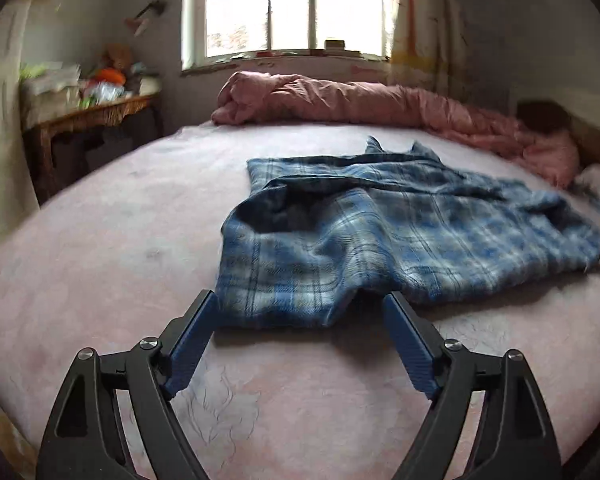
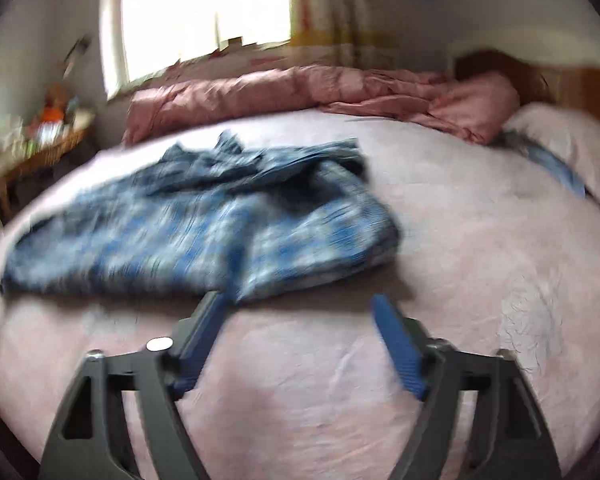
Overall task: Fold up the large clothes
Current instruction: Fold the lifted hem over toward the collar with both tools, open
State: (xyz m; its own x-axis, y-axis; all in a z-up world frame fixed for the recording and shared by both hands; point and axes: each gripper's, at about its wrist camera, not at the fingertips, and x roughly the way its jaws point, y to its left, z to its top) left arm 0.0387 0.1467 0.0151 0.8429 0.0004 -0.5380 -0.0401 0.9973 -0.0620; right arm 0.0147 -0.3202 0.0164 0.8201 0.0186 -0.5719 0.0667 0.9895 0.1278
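Observation:
A blue and white plaid shirt (image 1: 380,236) lies rumpled on the pink bed sheet (image 1: 112,280). My left gripper (image 1: 300,306) is open, its blue fingers on either side of the shirt's near hem, low over the sheet. In the right wrist view the same shirt (image 2: 204,236) is blurred and lies ahead to the left. My right gripper (image 2: 300,300) is open and empty, with its left fingertip at the shirt's near edge and its right finger over bare sheet.
A rolled pink duvet (image 1: 360,100) lies along the far side of the bed under the window (image 1: 296,8). A cluttered wooden table (image 1: 88,112) stands at the left. A pillow (image 2: 560,148) and wooden headboard (image 2: 532,76) are at the right.

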